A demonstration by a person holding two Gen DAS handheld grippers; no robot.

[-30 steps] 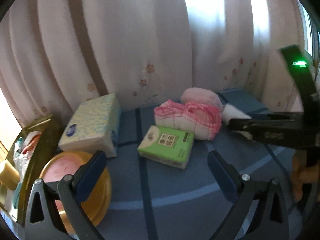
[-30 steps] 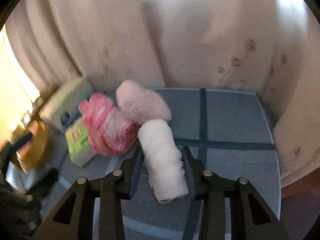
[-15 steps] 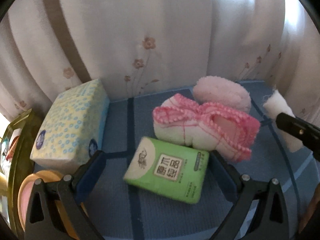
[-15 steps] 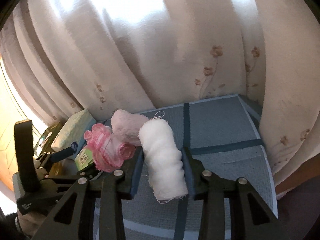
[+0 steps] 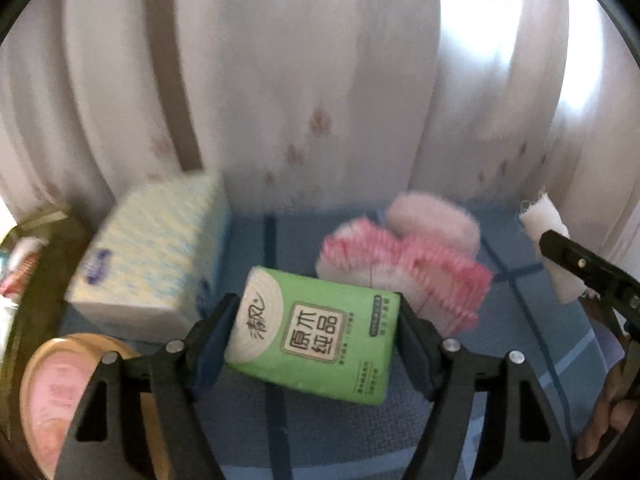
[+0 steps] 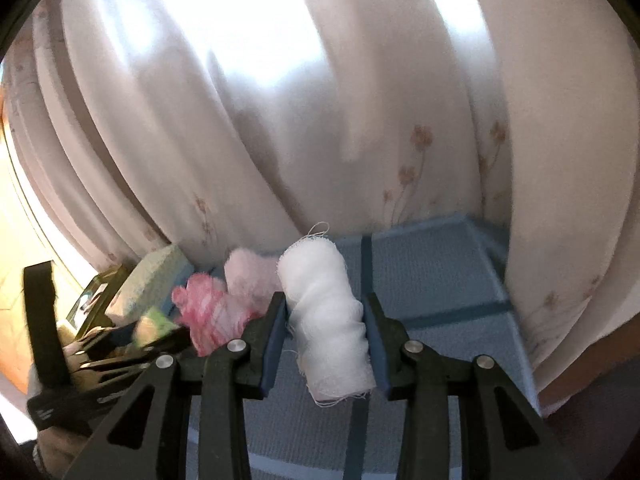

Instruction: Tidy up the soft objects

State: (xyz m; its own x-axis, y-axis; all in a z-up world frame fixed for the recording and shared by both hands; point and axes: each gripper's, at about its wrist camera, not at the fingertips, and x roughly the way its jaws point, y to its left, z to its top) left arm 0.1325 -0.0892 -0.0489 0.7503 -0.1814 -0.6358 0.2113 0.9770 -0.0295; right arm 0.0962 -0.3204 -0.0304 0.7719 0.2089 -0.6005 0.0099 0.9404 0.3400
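Note:
A green tissue pack (image 5: 320, 340) lies on the blue mat (image 5: 520, 368) between the jaws of my left gripper (image 5: 318, 302). The jaws are closing and the pads touch both ends of the pack. Behind it lie a pink-and-white knitted piece (image 5: 408, 272) and a pale pink fluffy pad (image 5: 432, 220). My right gripper (image 6: 325, 300) is shut on a white gauze roll (image 6: 328, 320), held above the mat. In the left wrist view the roll (image 5: 548, 240) shows at the right edge.
A blue-dotted tissue box (image 5: 156, 252) stands at the left by the curtain (image 5: 320, 80). A gold bowl with a pink thing in it (image 5: 60, 392) sits front left, beside a dark tray (image 5: 44, 228) of small items. The curtain hems the mat in at the back and right.
My left gripper has moved in over the green tissue pack and its jaws have narrowed onto it. My right gripper has risen and swung a little with the gauze roll.

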